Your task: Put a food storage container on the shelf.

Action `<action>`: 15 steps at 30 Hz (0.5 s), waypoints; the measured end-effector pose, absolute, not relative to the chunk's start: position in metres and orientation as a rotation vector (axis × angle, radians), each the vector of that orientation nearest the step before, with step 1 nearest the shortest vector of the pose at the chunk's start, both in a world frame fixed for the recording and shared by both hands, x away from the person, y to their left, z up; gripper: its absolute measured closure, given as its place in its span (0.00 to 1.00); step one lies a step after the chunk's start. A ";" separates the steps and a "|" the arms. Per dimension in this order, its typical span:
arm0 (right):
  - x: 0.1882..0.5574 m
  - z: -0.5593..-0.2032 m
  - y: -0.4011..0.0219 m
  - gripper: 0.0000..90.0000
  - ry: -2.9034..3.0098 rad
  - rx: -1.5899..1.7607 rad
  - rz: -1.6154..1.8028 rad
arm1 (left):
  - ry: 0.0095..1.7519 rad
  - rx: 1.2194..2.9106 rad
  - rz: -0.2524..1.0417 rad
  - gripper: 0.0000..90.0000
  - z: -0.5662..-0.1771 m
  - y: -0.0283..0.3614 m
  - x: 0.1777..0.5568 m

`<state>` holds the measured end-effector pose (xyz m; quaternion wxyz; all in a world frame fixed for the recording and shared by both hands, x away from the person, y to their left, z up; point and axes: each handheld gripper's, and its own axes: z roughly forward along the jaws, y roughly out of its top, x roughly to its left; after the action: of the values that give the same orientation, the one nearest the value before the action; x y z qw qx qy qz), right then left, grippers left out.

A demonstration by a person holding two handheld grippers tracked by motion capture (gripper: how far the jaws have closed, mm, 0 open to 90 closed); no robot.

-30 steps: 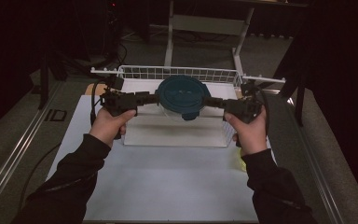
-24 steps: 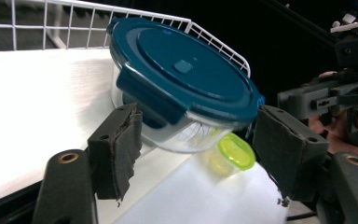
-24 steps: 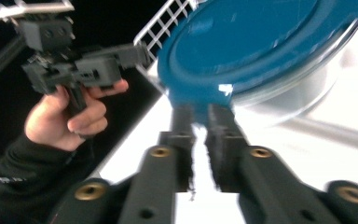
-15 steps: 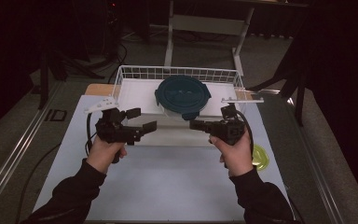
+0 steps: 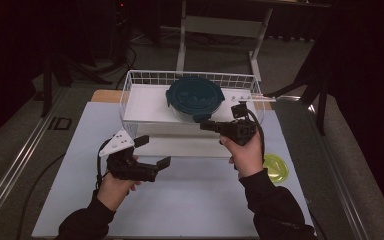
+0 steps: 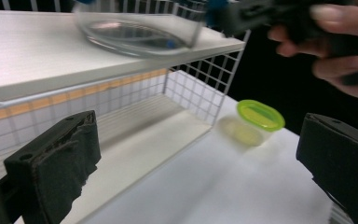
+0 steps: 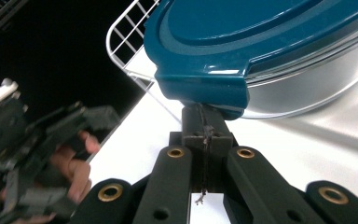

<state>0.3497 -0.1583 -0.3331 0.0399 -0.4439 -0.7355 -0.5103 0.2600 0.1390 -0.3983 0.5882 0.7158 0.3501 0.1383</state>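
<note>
Nearest the tabletop's front edge, the left hand-held gripper [image 5: 152, 152] hangs low over the white tabletop [image 5: 190, 200] with its jaws wide apart and nothing between them; they have just been opening. Further in, the right hand-held gripper [image 5: 207, 124] has its jaws pressed together, empty, the tip right under the latch tab of the teal lid [image 7: 261, 42]; whether it touches the tab I cannot tell. The lidded glass container [image 5: 196, 99] sits on a white shelf board [image 5: 145, 102] inside the wire basket [image 5: 130, 85], towards the tabletop's far edge. A likely mishap: the closed tip could push the container along the smooth board rather than lift the latch, since the other gripper is well apart and braces nothing; a sharp lever might tilt the glass bowl against the wire. A small green-lidded tub [image 5: 275, 167] stands at the tabletop's right edge. Beyond the far edge, the room is dark; a metal stand [image 5: 220, 25] rises behind the basket.
</note>
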 end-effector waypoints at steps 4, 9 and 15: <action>0.358 -0.333 -0.157 1.00 -2.246 -1.383 -1.564 | 0.818 1.681 0.307 0.00 -0.406 0.135 0.259; 0.366 -0.332 -0.155 1.00 -2.245 -1.400 -1.562 | 0.831 1.691 0.286 0.00 -0.416 0.133 0.259; 0.373 -0.331 -0.154 0.99 -2.252 -1.436 -1.564 | 0.823 1.702 0.304 0.00 -0.419 0.132 0.259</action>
<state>0.3735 -0.1544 -0.3314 0.0233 -0.4640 -0.7273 -0.5051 0.2589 0.1322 -0.4186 0.5758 0.7267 0.3515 0.1299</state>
